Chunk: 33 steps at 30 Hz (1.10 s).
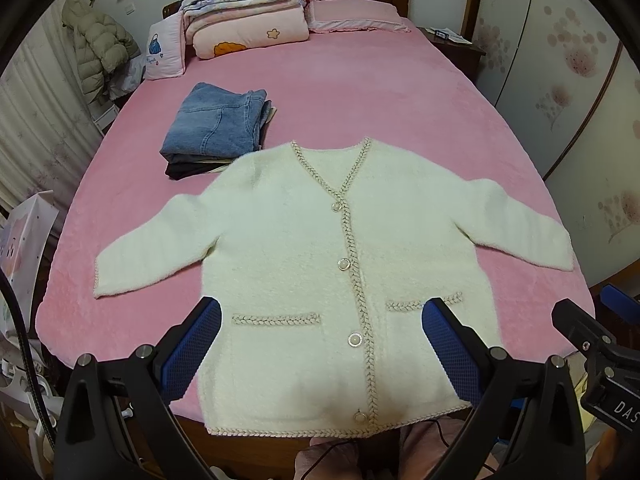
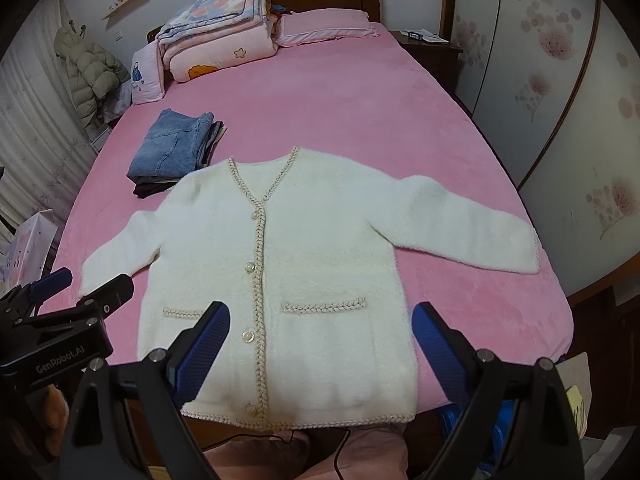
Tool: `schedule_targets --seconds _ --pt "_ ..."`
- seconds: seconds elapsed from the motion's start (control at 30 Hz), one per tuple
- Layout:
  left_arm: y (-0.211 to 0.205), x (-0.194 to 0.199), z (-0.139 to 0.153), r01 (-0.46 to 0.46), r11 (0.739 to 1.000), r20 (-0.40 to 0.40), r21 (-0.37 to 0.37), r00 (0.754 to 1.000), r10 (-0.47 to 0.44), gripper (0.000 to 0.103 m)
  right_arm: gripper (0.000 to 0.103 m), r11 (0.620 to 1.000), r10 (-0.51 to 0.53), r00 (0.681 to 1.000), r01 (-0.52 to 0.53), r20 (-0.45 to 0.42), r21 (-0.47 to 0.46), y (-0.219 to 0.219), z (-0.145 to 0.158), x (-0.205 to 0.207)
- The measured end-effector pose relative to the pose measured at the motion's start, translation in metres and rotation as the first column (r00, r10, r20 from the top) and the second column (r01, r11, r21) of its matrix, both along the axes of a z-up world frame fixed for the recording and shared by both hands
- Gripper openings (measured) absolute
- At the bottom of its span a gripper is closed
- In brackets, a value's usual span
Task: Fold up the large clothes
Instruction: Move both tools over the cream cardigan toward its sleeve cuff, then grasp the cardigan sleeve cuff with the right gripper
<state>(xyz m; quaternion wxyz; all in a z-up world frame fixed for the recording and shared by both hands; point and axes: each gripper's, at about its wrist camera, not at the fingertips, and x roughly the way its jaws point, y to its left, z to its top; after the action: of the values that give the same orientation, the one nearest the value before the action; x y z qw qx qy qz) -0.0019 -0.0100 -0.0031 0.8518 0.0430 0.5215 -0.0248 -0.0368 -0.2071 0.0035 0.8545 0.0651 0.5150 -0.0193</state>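
Observation:
A fluffy cream cardigan [image 1: 304,248] [image 2: 320,248] with braided trim, pearl buttons and two pockets lies spread flat, front up, on the pink bed, both sleeves out to the sides and its hem at the near edge. My left gripper [image 1: 320,320] hovers open above the hem area, nothing between its blue pads. My right gripper [image 2: 320,324] hangs open over the right pocket, also empty. In the left wrist view the right gripper's body [image 1: 592,344] shows at the right edge. The left gripper's body [image 2: 68,320] shows at the left in the right wrist view.
A stack of folded clothes topped by jeans [image 1: 216,120] [image 2: 176,144] sits on the pink bed [image 1: 360,92] beyond the left shoulder. Folded quilts [image 1: 244,12], pillows [image 1: 352,16] and a wooden headboard are at the far end. A nightstand [image 2: 428,44] and wardrobe stand right.

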Motion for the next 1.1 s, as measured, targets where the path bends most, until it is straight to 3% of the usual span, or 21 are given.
schedule_targets --seconds 0.37,1.1 --pt "-0.016 0.001 -0.001 0.012 1.000 0.002 0.010 1.000 -0.012 0.100 0.093 1.000 -0.019 1.000 0.020 0.013 -0.013 -0.015 0.000 -0.003" --pt "-0.101 0.030 0.001 0.095 0.995 0.030 0.030 0.995 -0.096 0.100 0.093 0.993 -0.111 0.992 0.113 0.053 -0.041 -0.088 -0.002 0.004"
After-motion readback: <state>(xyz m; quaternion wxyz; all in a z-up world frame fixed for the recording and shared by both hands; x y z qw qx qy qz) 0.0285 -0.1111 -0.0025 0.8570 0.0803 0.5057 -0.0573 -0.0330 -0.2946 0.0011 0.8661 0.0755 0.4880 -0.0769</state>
